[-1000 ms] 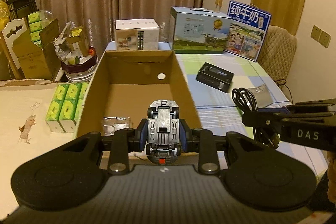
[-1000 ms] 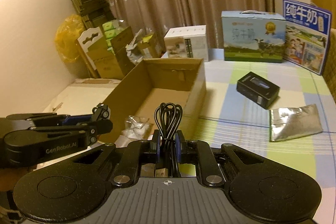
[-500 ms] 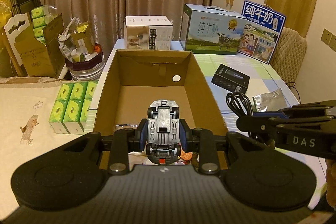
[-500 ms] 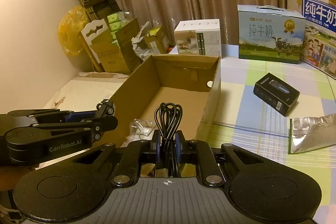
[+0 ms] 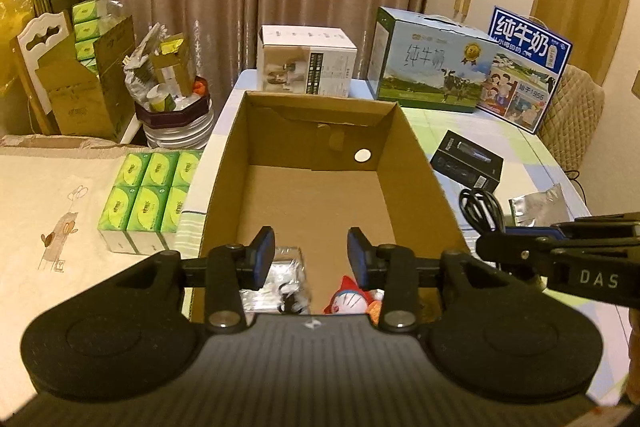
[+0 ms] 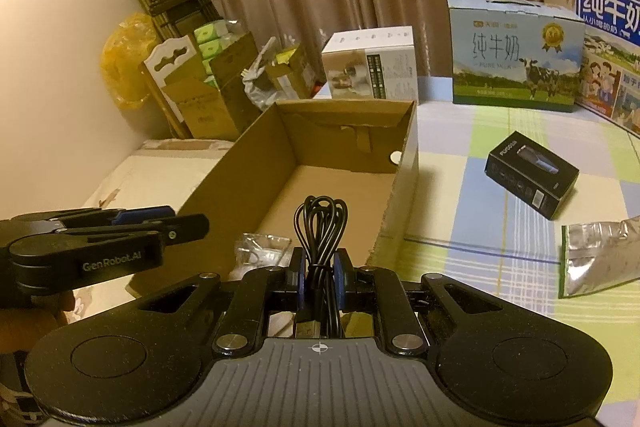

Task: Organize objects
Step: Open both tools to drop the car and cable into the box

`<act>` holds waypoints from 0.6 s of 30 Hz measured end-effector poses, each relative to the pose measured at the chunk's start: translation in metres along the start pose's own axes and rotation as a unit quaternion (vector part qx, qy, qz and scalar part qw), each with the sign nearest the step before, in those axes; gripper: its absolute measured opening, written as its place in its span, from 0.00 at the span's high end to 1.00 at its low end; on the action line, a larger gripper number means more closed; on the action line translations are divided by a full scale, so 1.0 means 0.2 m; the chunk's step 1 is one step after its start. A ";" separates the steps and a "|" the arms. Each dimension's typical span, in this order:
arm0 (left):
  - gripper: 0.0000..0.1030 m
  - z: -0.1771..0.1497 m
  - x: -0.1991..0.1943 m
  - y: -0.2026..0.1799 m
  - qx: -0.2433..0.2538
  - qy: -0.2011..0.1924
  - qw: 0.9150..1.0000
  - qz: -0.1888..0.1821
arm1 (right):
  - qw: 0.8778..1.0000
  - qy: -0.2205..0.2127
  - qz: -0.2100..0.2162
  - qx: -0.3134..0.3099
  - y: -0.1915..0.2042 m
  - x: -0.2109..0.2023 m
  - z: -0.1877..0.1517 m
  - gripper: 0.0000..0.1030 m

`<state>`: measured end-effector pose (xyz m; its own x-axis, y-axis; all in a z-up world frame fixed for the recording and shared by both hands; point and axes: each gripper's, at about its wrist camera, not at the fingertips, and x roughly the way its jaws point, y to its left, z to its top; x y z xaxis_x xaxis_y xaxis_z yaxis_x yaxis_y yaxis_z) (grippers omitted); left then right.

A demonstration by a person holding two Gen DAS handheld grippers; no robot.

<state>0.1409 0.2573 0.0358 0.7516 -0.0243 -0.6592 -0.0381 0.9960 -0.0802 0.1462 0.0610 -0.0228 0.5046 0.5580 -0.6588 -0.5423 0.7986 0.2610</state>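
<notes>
Coiled black cable (image 6: 320, 227) clamped upright between right gripper (image 6: 320, 269) jaws, hovering at near end of open cardboard box (image 5: 416, 163). Left gripper (image 5: 311, 255) spread wide, empty, above box's near end. Below it, clear plastic packet (image 5: 286, 269) beside red-and-white plush toy (image 5: 350, 301). Black carton (image 6: 532, 175) and silver pouch (image 6: 596, 259) on checked tablecloth (image 6: 460, 195).

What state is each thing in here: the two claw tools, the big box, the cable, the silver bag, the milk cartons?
left gripper: open, empty, over the box's near end
right gripper: shut on black cable
cardboard box: open-topped, mostly bare floor
foil pouch: lying flat on the table
black product box: closed, lying flat
milk cartons: upright, closed
</notes>
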 end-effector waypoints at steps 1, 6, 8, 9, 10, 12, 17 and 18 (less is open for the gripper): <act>0.67 0.00 0.00 0.01 -0.002 0.001 1.000 0.001 | 1.000 0.001 0.000 0.002 0.00 0.00 0.00 0.90; 0.67 -0.03 -0.01 0.02 -0.005 0.004 1.000 0.003 | 1.000 0.000 0.003 0.004 0.00 -0.01 0.00 0.90; 0.67 -0.03 -0.01 0.02 -0.005 0.004 1.000 0.003 | 1.000 -0.002 0.005 0.003 0.02 -0.01 0.00 0.90; 0.67 -0.03 -0.01 0.02 -0.005 0.004 1.000 0.003 | 1.000 -0.003 0.006 0.003 0.02 -0.01 0.00 0.90; 0.67 -0.03 -0.02 0.03 -0.005 0.003 1.000 0.003 | 1.000 -0.004 0.008 0.003 0.02 -0.02 0.01 0.90; 0.67 -0.03 -0.03 0.02 -0.006 0.002 1.000 0.002 | 1.000 -0.005 0.009 0.002 0.03 -0.02 0.01 0.90; 0.67 -0.04 -0.04 0.02 -0.009 0.001 1.000 0.002 | 1.000 -0.010 0.017 0.010 0.03 -0.01 0.03 0.90; 0.67 -0.03 -0.04 0.02 -0.009 0.000 1.000 0.003 | 0.999 -0.014 0.025 0.014 0.03 -0.01 0.03 0.90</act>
<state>0.1305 0.2615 0.0358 0.7509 -0.0188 -0.6602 -0.0543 0.9944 -0.0901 0.1467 0.0659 -0.0162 0.4965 0.6023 -0.6251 -0.5474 0.7761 0.3131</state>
